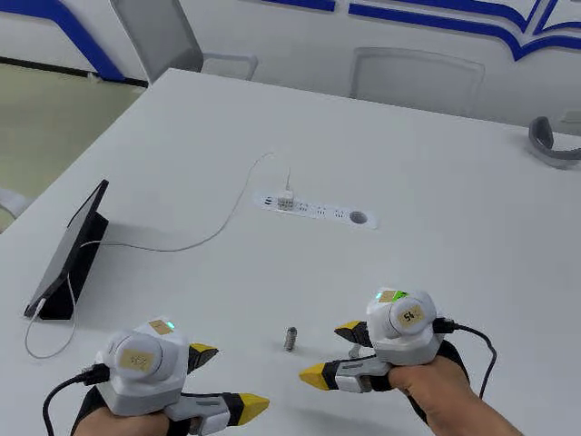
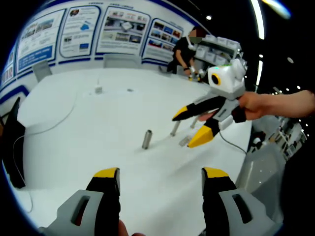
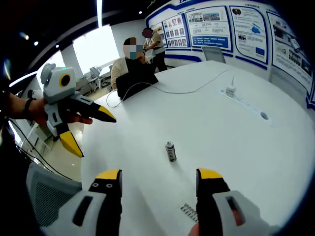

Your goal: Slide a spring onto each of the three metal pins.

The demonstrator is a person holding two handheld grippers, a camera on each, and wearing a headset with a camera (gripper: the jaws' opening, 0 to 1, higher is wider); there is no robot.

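A short metal pin with a spring on it [image 1: 290,339] stands upright on the white table [image 1: 408,136] between my two grippers. In the left gripper view this pin [image 2: 146,139] sits ahead of my open left gripper [image 2: 161,173]. A bare pin [image 2: 175,128] stands just beyond it, and a loose spring [image 2: 184,141] lies beside that. My right gripper [image 1: 329,351] is open and empty, with the sprung pin [image 3: 170,151] ahead of its jaws and a loose spring [image 3: 189,211] lying by its right finger. My left gripper [image 1: 227,380] holds nothing.
A dark tablet [image 1: 73,250] leans on a stand at the table's left edge, with a white cable [image 1: 209,232] running to a power strip [image 1: 313,209] in the middle. Chairs [image 1: 413,77] line the far side. A grey curved object [image 1: 549,143] lies far right.
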